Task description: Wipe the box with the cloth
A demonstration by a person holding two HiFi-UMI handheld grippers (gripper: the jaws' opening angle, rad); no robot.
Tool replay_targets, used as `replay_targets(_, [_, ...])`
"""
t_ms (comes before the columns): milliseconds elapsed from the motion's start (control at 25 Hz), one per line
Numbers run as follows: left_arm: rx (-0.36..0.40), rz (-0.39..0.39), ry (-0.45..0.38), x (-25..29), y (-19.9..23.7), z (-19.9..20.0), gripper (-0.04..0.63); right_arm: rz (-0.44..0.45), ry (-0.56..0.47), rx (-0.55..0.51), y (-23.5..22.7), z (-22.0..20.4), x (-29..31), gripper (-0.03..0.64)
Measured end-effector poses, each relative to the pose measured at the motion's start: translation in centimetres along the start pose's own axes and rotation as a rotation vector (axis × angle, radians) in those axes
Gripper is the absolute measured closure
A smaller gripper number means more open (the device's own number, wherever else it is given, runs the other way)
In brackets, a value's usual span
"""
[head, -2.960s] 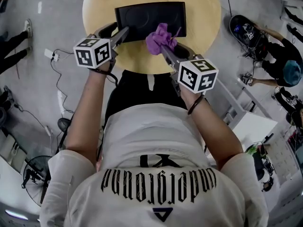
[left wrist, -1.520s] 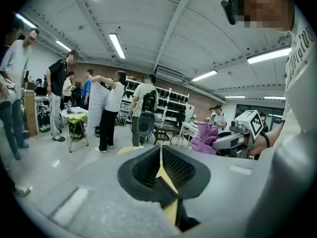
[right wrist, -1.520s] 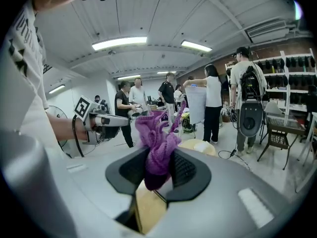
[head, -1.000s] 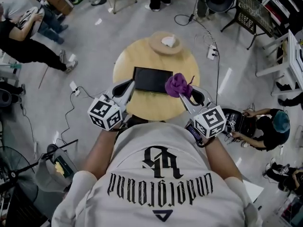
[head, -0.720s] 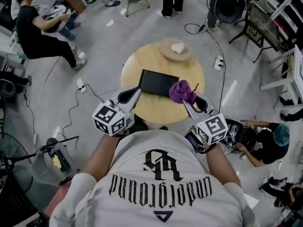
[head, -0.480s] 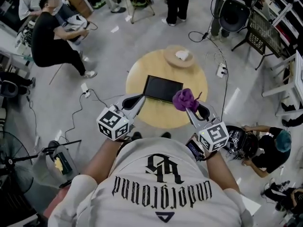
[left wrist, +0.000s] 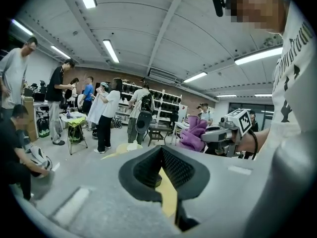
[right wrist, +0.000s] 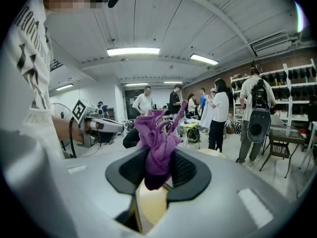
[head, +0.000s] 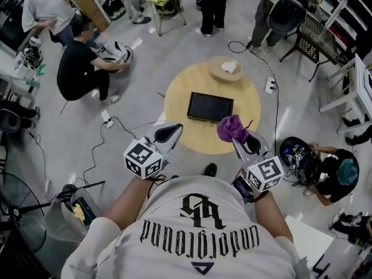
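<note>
The black box point(head: 210, 107) lies flat near the middle of the round wooden surface point(head: 180, 100), in the upper centre of the head view, with nothing touching it. A shallow dish point(head: 225, 68) holding something white sits at the surface's far edge, above the box in the frame. The right gripper point(head: 237, 137) is clamped on a bunched purple cloth point(head: 232, 128), which stands up from between its pads; in the frame it overlaps the surface's lower right edge, below and right of the box. The left gripper point(head: 173, 131) is closed with nothing between its pads, and sits at the surface's lower left edge, apart from the box.
</note>
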State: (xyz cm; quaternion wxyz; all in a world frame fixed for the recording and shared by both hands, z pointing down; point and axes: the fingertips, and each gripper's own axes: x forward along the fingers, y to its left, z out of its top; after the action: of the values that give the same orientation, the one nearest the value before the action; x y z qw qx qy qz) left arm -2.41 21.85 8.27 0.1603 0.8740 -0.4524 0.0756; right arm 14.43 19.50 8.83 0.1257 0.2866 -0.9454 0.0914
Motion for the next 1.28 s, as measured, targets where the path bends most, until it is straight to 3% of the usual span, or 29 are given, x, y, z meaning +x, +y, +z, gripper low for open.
replay_targets(640, [0.046, -0.099, -0.041, -16.2, -0.8, -4.2, 0.589, -0.139, -0.031, -0.043, 15.2, 0.3, -3.1, 0.509])
replay_targets(920, [0.056, -0.099, -0.053, -18.0, -3.4, -4.5, 0.589, -0.135, -0.035, -0.078, 16.8, 0.2, -6.4, 0.509])
replay_targets(1280, [0.079, -0.079, -0.073, -17.4, -12.0, -5.6, 0.589, -0.080, -0.059, -0.108, 17.7, -1.4, -14.9, 0.511])
